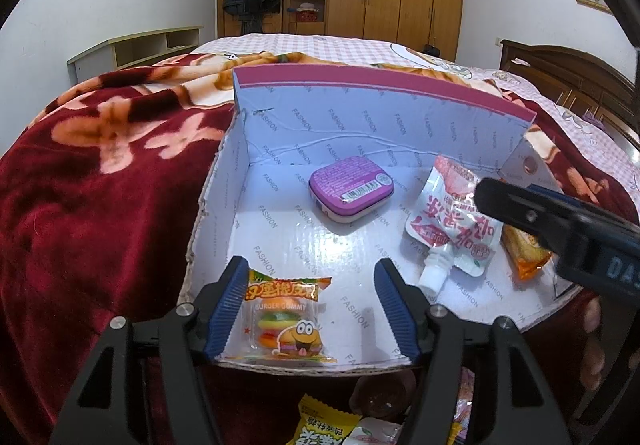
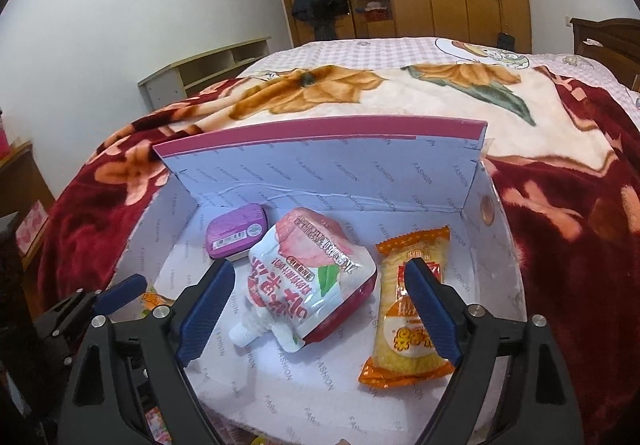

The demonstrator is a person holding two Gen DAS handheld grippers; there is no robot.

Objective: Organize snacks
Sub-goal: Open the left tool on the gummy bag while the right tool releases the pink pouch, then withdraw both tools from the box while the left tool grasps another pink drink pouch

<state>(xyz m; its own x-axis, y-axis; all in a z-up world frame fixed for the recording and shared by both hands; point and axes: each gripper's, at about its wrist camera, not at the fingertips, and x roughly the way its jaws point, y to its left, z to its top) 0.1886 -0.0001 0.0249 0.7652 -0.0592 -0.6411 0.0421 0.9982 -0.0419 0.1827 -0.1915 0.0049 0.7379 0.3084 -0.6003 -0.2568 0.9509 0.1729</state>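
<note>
both grippers (image 1: 310, 309) (image 2: 320, 309) hang open over snacks in box (image 1: 360, 117).

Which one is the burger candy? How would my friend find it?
Look at the open cardboard box on the red blanket. At its near left corner, between the left gripper's blue fingers, lies the burger gummy packet. Only it is see-through with a smiling cartoon burger.

tin (image 2: 236, 233) left of pouch (image 2: 308, 277) (both in box (image 2: 320, 173))

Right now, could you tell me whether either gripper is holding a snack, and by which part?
Neither: the left gripper and right gripper are open, holding nothing.
</note>
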